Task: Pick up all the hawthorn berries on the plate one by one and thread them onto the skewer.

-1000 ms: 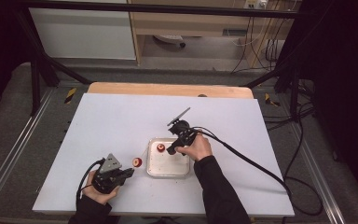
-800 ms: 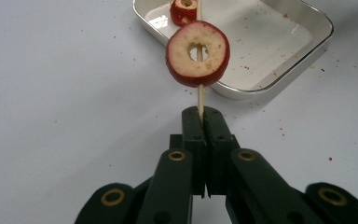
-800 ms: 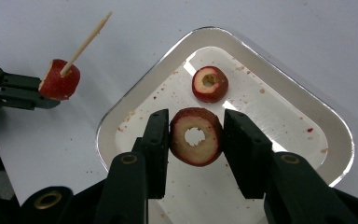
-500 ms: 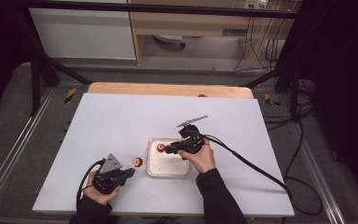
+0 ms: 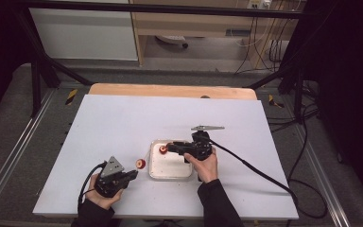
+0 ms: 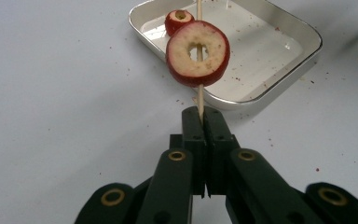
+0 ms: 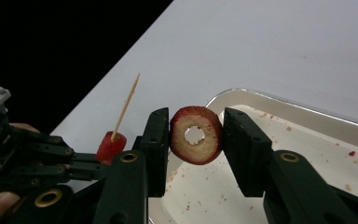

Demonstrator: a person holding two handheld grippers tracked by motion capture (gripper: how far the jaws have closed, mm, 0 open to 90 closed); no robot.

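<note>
Left claw (image 6: 200,122) sat near the table's (image 5: 123,123) front-left, jaws pressed together on a wooden skewer (image 6: 198,100), probably to hold it steady as a spike for loading; one cored red fruit slice (image 6: 197,52) was already threaded on it, just left of the metal tray (image 6: 279,70). Left hand (image 5: 105,189) rested low, skewer pointing toward the tray. Right claw (image 7: 196,135) hovered over the tray's left end, pinching a second ring slice (image 7: 196,135) by its skin, hole unobstructed, likely for threading next. Right forearm (image 5: 217,203) reached forward, claw turned leftward toward the skewer.
</note>
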